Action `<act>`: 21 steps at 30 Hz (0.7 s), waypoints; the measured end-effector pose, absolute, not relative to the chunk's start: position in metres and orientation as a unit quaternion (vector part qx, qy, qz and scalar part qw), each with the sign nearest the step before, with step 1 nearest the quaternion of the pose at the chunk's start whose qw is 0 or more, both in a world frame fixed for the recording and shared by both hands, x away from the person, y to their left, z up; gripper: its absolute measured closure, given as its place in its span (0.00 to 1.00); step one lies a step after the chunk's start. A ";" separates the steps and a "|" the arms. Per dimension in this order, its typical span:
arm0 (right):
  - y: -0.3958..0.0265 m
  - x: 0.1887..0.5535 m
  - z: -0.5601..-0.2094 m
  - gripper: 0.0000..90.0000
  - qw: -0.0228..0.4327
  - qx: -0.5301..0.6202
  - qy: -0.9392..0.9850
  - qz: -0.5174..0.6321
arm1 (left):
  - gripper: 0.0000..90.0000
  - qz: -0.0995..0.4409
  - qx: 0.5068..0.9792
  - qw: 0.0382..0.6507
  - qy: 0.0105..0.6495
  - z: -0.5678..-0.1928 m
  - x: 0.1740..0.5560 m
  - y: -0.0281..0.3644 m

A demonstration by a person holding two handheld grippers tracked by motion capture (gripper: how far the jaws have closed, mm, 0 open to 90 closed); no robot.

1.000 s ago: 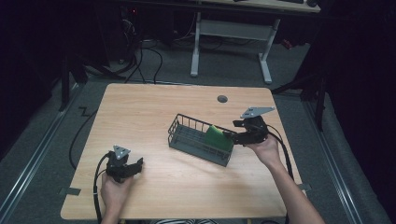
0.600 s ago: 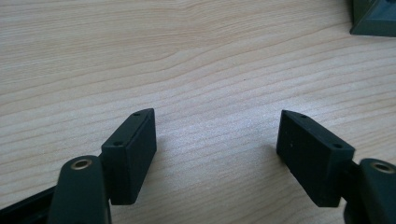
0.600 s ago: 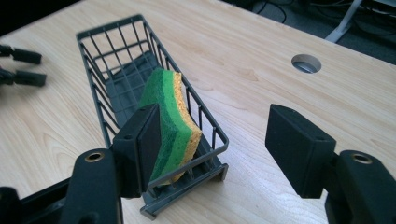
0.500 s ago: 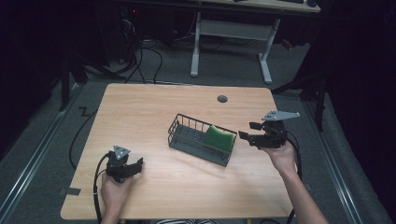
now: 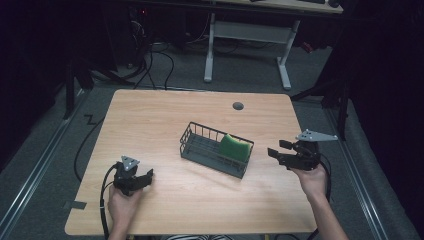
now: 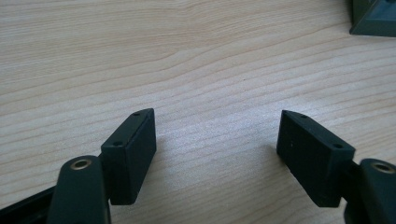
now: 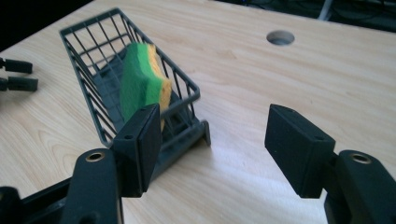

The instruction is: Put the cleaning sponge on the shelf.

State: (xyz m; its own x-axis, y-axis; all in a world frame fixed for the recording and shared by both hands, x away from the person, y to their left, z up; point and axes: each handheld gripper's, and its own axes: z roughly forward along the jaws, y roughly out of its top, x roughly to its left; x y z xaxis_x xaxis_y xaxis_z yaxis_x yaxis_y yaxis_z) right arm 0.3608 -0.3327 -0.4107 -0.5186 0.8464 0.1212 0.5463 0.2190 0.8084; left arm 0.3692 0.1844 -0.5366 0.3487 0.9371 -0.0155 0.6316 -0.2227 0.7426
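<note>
Right gripper (image 5: 276, 154), jaws spread and empty, hovers near the surface's (image 5: 165, 117) right edge, just beside a wire basket (image 5: 199, 148) holding an upright green sponge (image 5: 235, 148). Left gripper (image 5: 146, 177), also spread, rests near the front-left edge amid bare wood.

A green-and-yellow sponge (image 5: 235, 148) stands on edge, leaning inside the dark wire basket (image 5: 200, 150) mid-table

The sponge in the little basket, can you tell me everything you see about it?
The sponge is a soft-looking block with two layers: a green scrubby side and a yellow foamy side. It stands on edge, tilted, leaning against the end of the dark wire basket nearest the right hand-held gripper. The basket's wires and floor are all that touch it. The basket sits near the middle of the wooden table. The gripper is open and apart from it.
</note>
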 end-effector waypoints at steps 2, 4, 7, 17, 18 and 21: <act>-0.336 0.358 -0.414 0.41 0.179 0.459 0.758 0.427 | 0.32 0.226 0.749 0.338 0.524 -0.537 0.369 0.184; -0.339 0.354 -0.418 0.41 0.176 0.467 0.752 0.431 | 0.32 0.226 0.749 0.338 0.524 -0.537 0.369 0.184; -0.344 0.350 -0.423 0.41 0.176 0.473 0.747 0.434 | 0.32 0.226 0.749 0.338 0.524 -0.537 0.369 0.184; -0.354 0.339 -0.443 0.41 0.179 0.490 0.739 0.426 | 0.32 0.227 0.749 0.338 0.524 -0.537 0.369 0.184; -0.355 0.338 -0.446 0.41 0.179 0.491 0.738 0.426 | 0.32 0.227 0.749 0.337 0.524 -0.537 0.369 0.184; -0.357 0.334 -0.453 0.41 0.179 0.498 0.734 0.426 | 0.32 0.227 0.749 0.337 0.524 -0.537 0.369 0.184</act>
